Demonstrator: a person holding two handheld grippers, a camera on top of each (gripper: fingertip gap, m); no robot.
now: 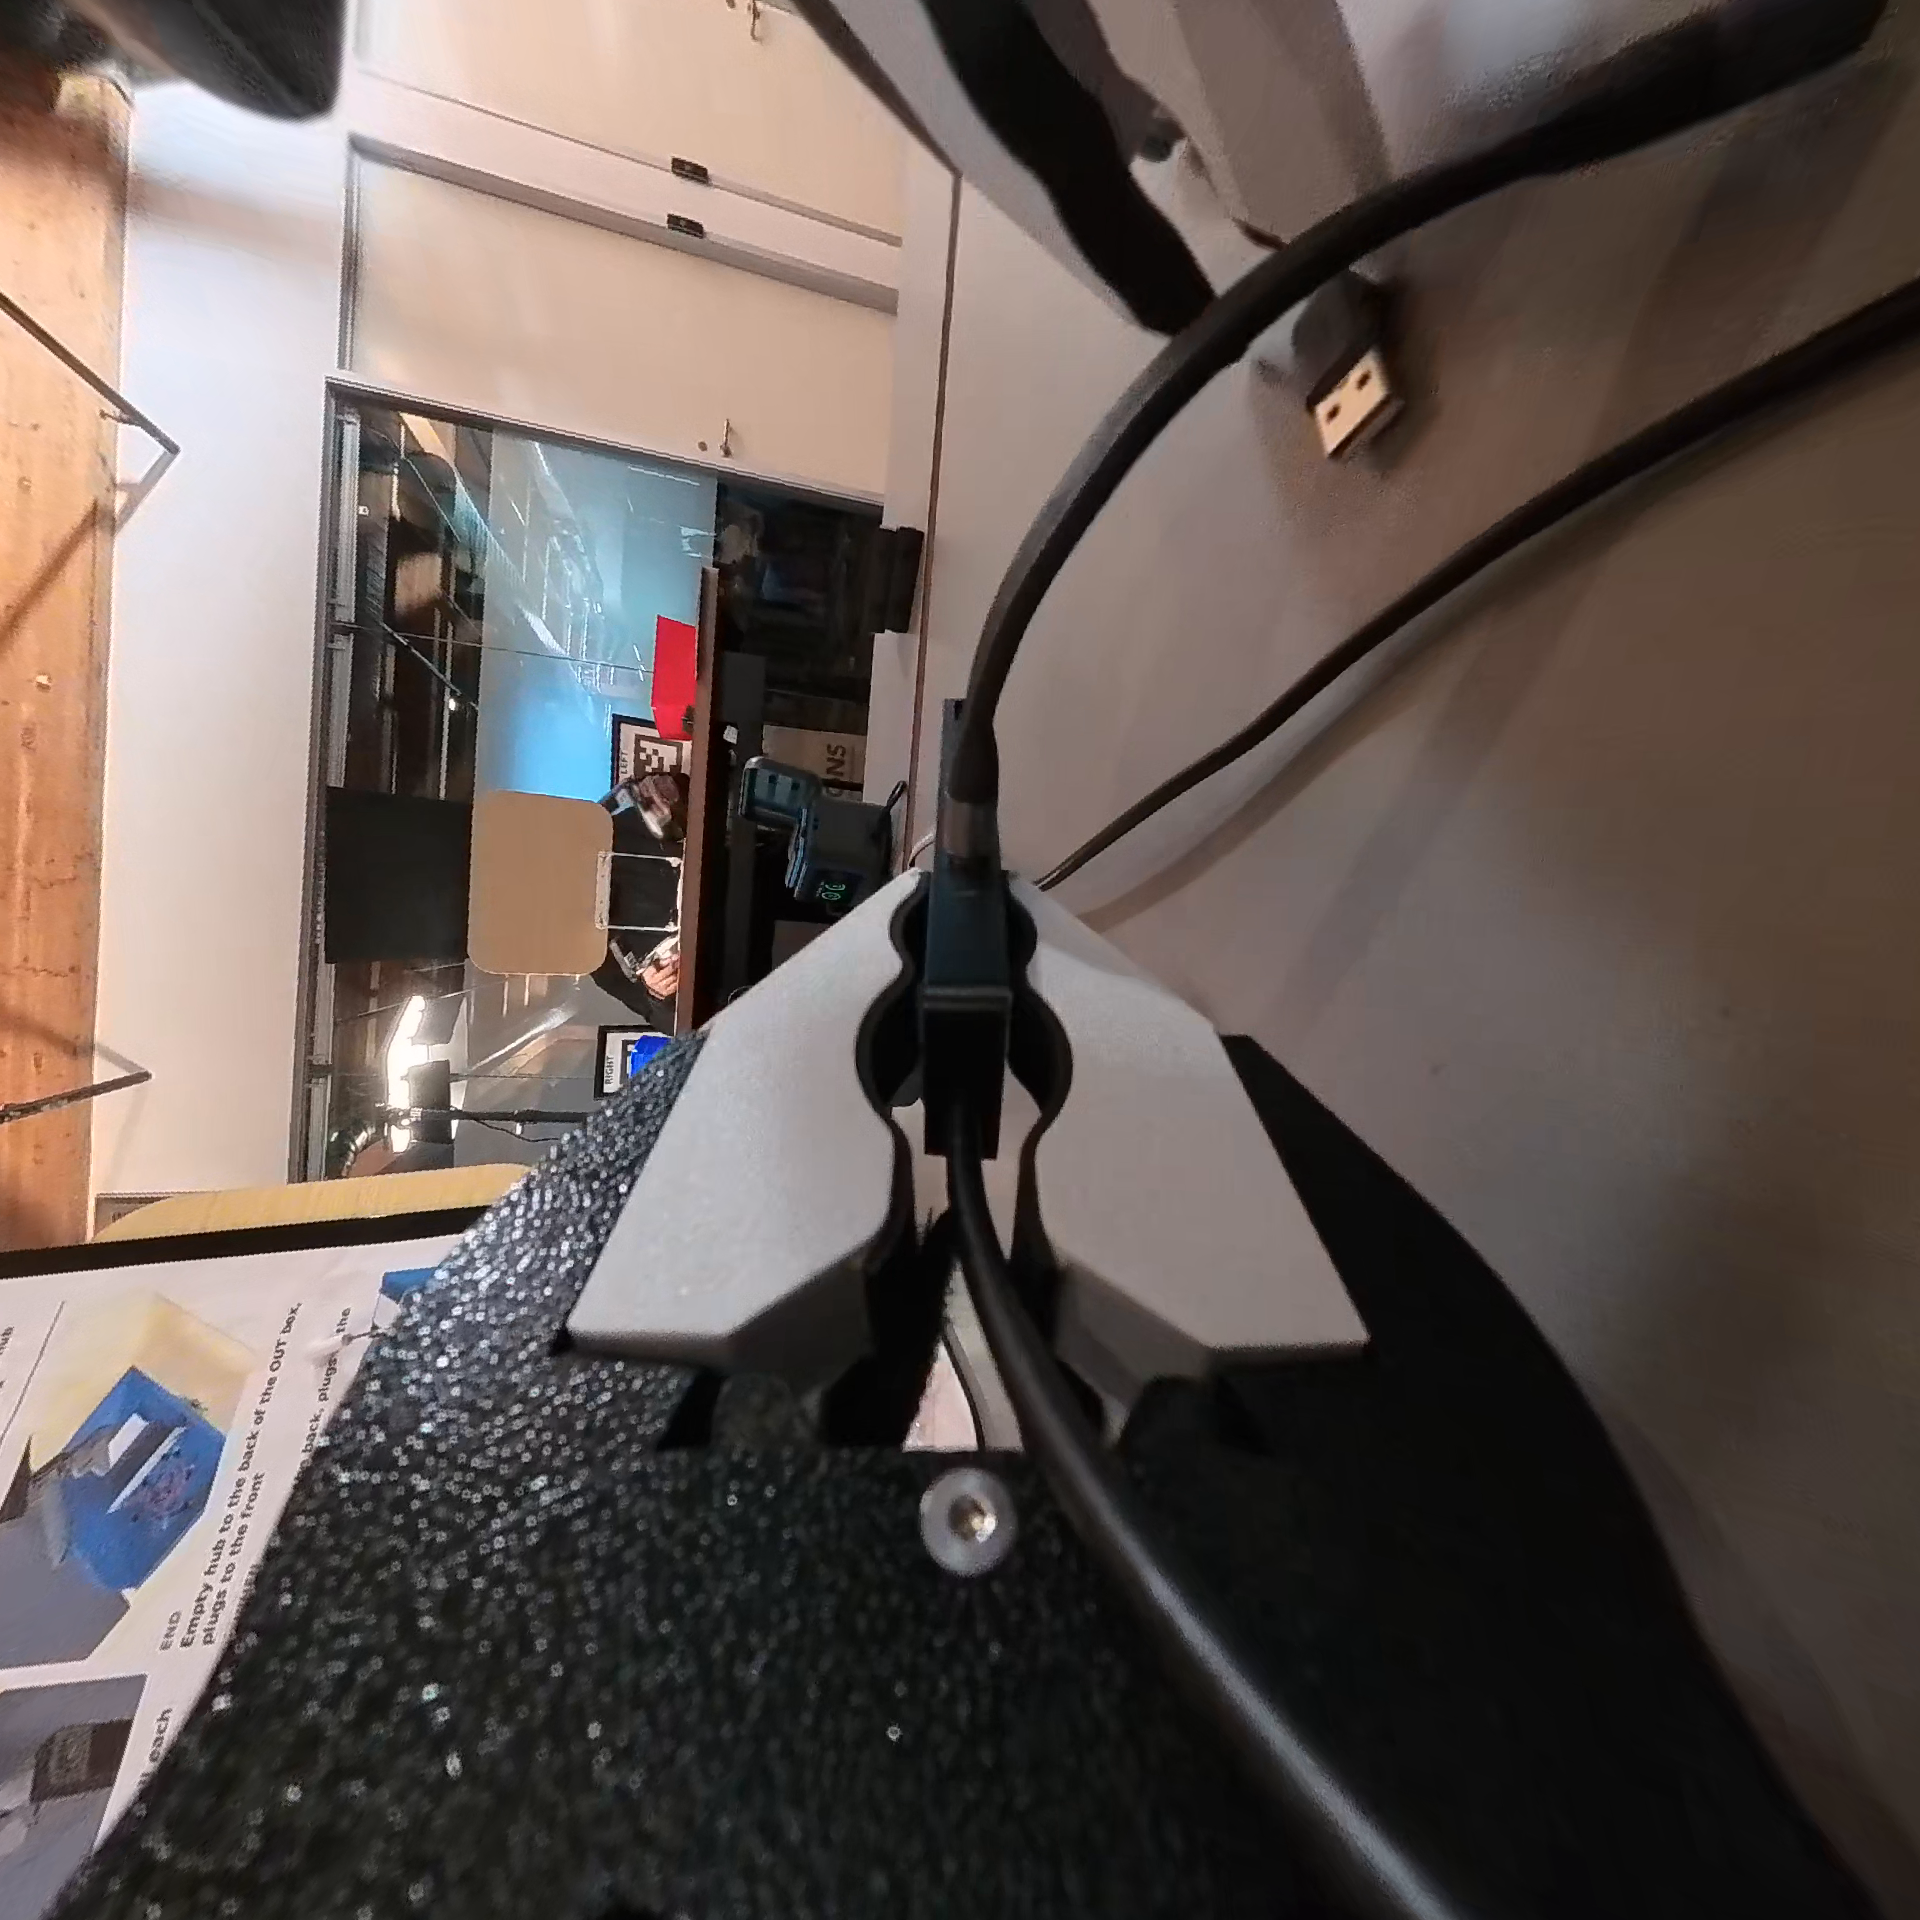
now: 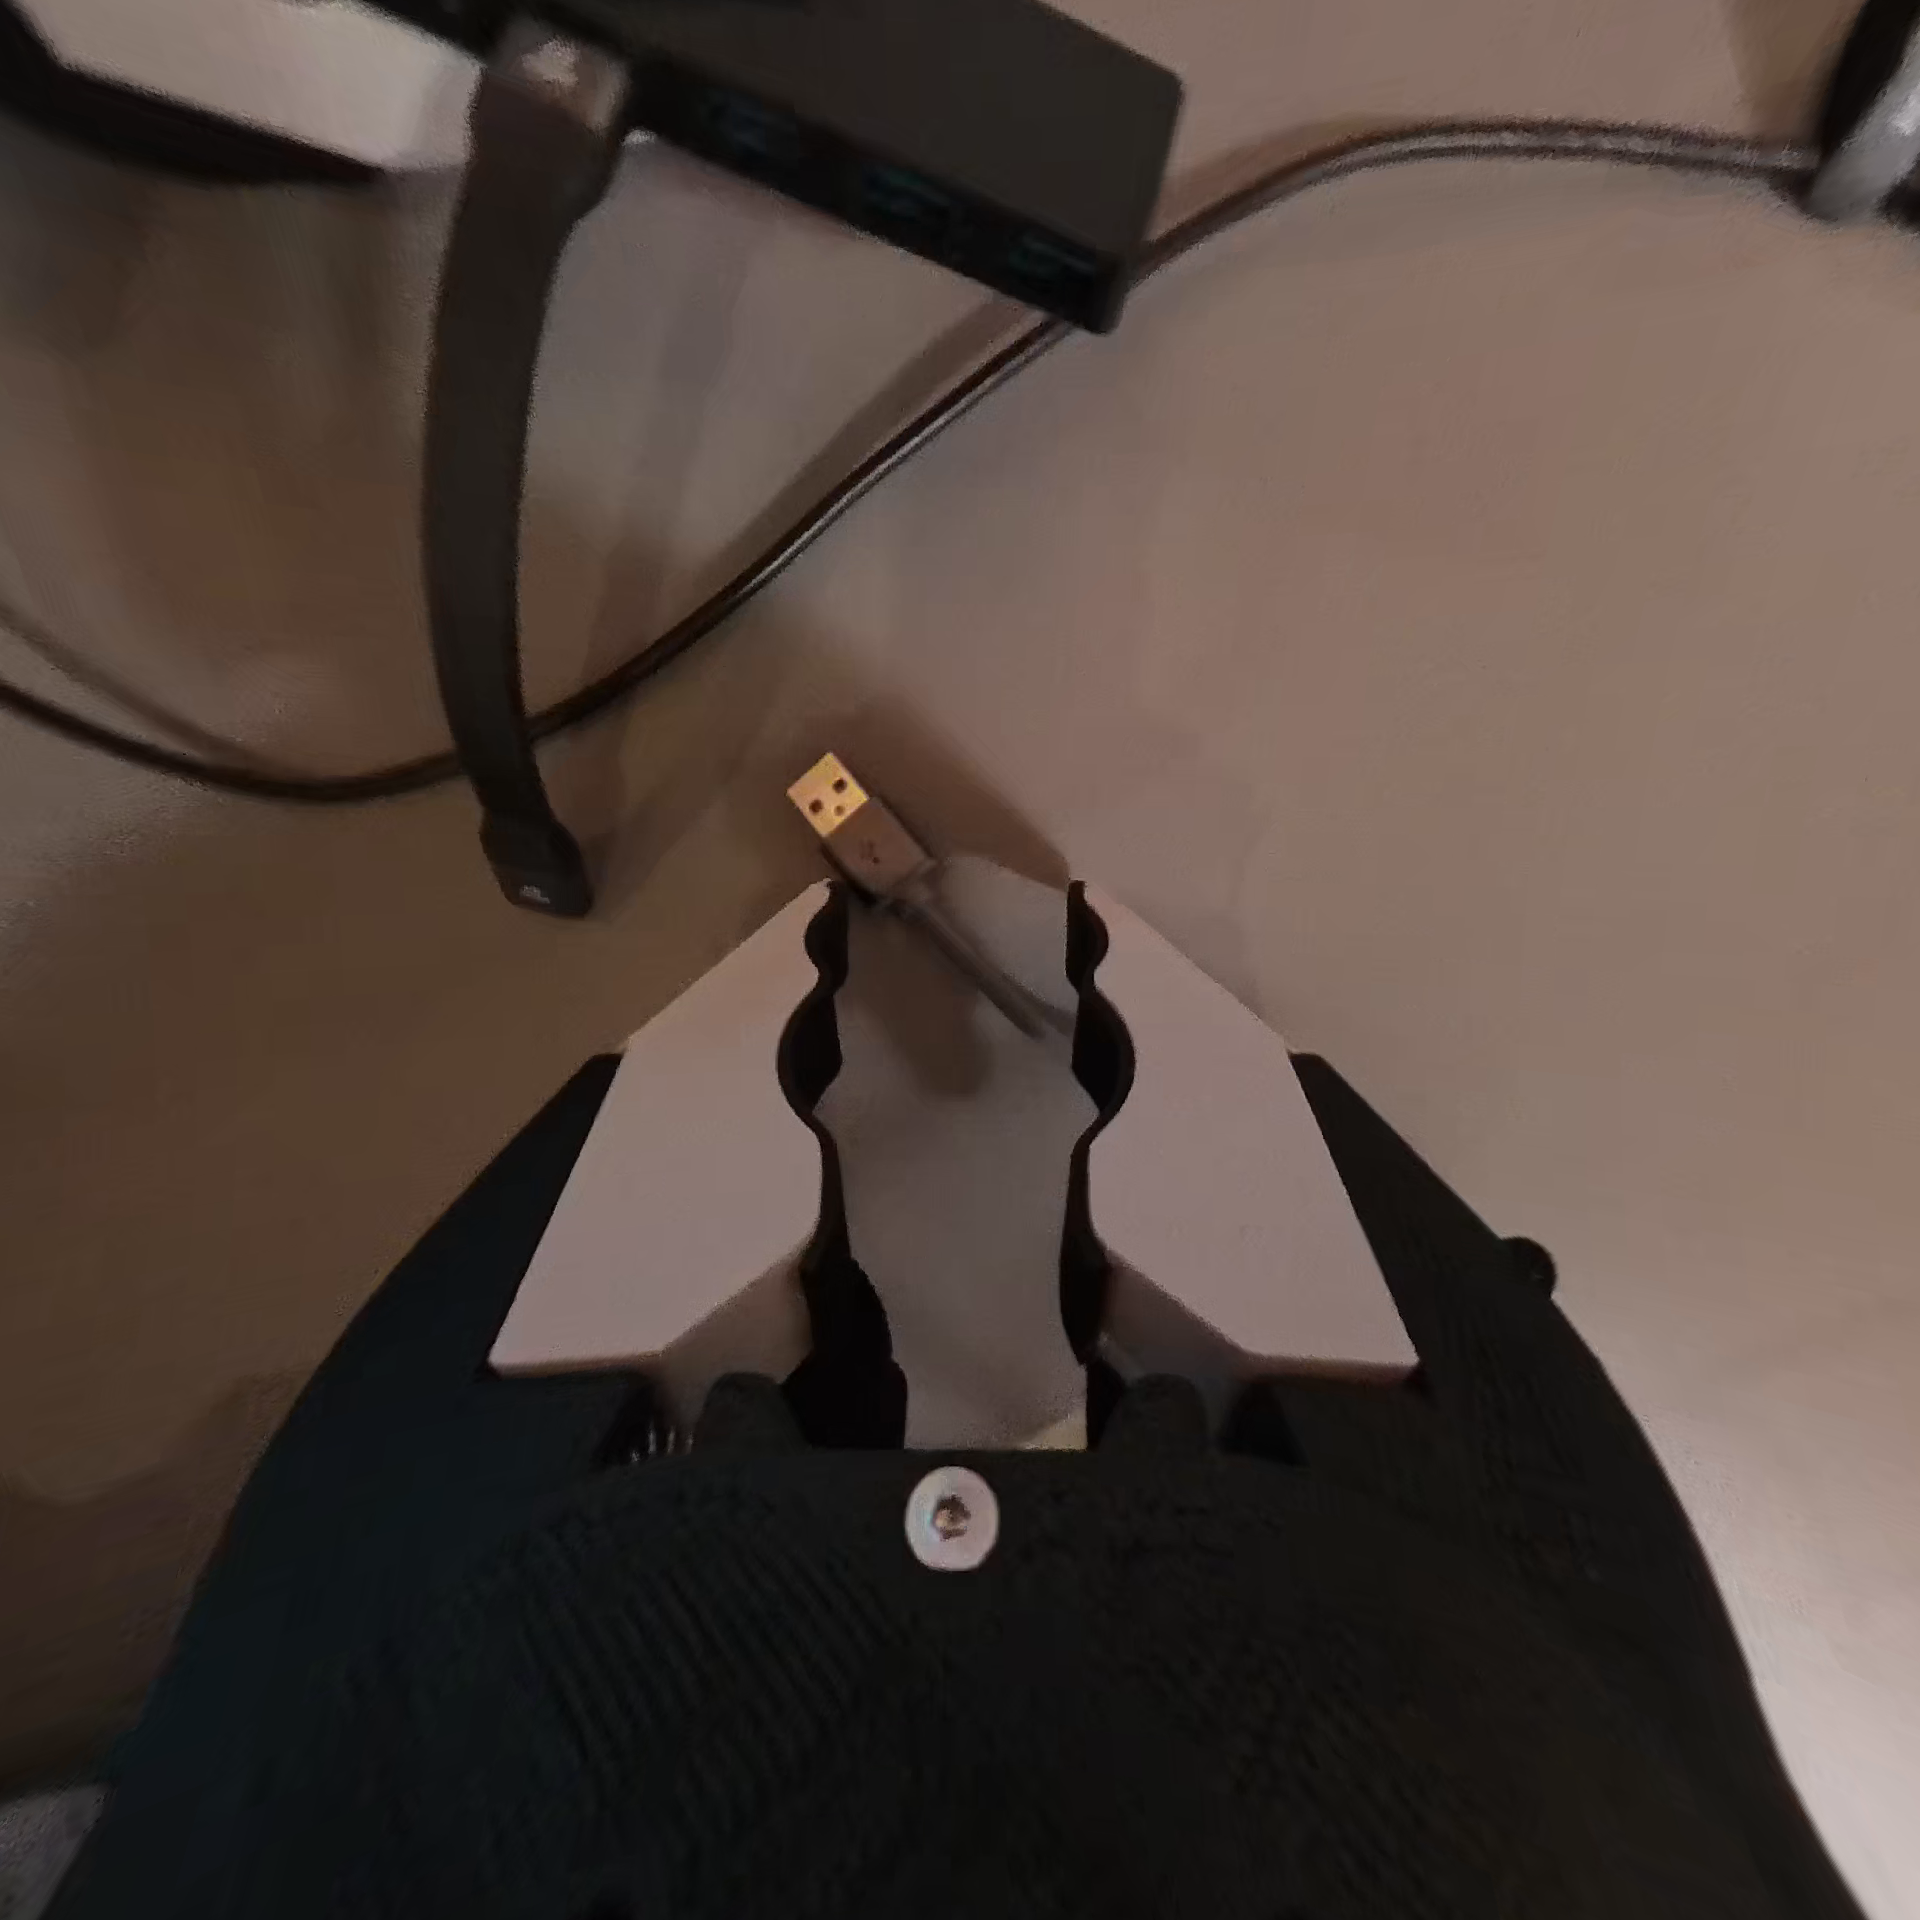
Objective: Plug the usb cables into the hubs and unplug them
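Note:
My left gripper (image 1: 966, 894), turned on its side, is shut on a black USB hub (image 1: 966, 966) seen edge-on. A thick black cable (image 1: 1049, 499) is plugged into the hub's far end and curves up to the right. The hub's thin lead (image 1: 1003, 1309) runs back between the fingers. A loose grey USB plug (image 1: 1351, 400) with a gold tip lies on the table beyond. In the right wrist view the hub (image 2: 904, 177) with blue ports is at the top. My right gripper (image 2: 951, 894) is open just behind the grey plug (image 2: 847, 826), whose cable passes between the fingertips.
A thin black cable (image 2: 831, 499) snakes across the beige table (image 2: 1455, 727). The thick cable hangs down to a black plug end (image 2: 535, 873) left of my right gripper. A printed instruction sheet (image 1: 156, 1507) lies at the left view's lower left. The tips of one gripper are about 11 cm away from the tips of the other.

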